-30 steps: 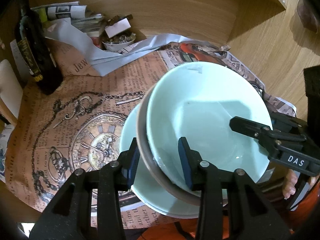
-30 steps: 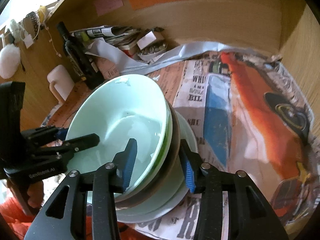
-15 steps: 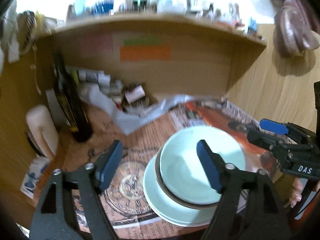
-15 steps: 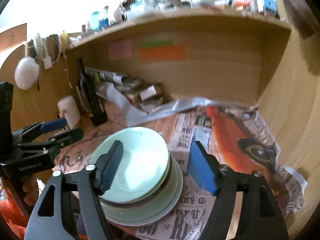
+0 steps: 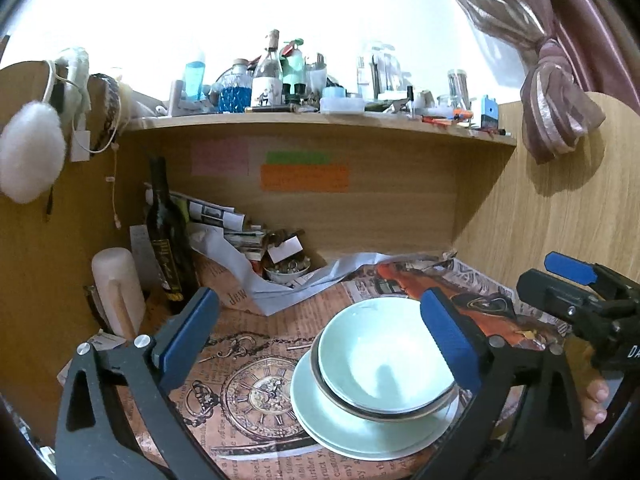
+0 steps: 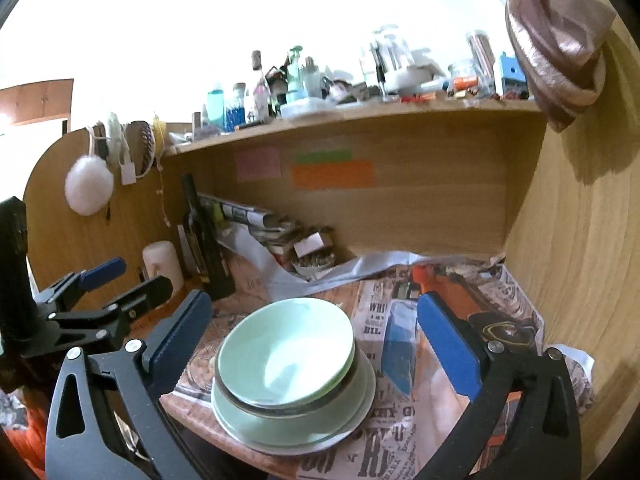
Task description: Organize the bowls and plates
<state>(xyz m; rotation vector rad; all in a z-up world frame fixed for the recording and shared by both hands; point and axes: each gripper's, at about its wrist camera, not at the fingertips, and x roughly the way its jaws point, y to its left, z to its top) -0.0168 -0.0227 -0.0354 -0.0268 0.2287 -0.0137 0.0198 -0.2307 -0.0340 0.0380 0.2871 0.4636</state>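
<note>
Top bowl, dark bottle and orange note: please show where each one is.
top bowl (image 5: 380,356), left wrist view, inner floor.
dark bottle (image 5: 166,248), left wrist view, body.
orange note (image 6: 332,174), right wrist view, centre.

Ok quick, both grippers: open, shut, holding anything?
Left gripper: jaws opening wide, nothing between the pads, clear of the bowl stack.
Right gripper: jaws opening wide, holding nothing.

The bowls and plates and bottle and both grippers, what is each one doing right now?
Top bowl: upright, empty, nested in the dark-rimmed bowl.
Dark-rimmed bowl: upright on the plates.
Plates: stacked flat on the newspaper.
Wine bottle: standing, corked.
Left gripper: fingers opening, nothing between them.
Right gripper: fingers opening, nothing between them.
</note>
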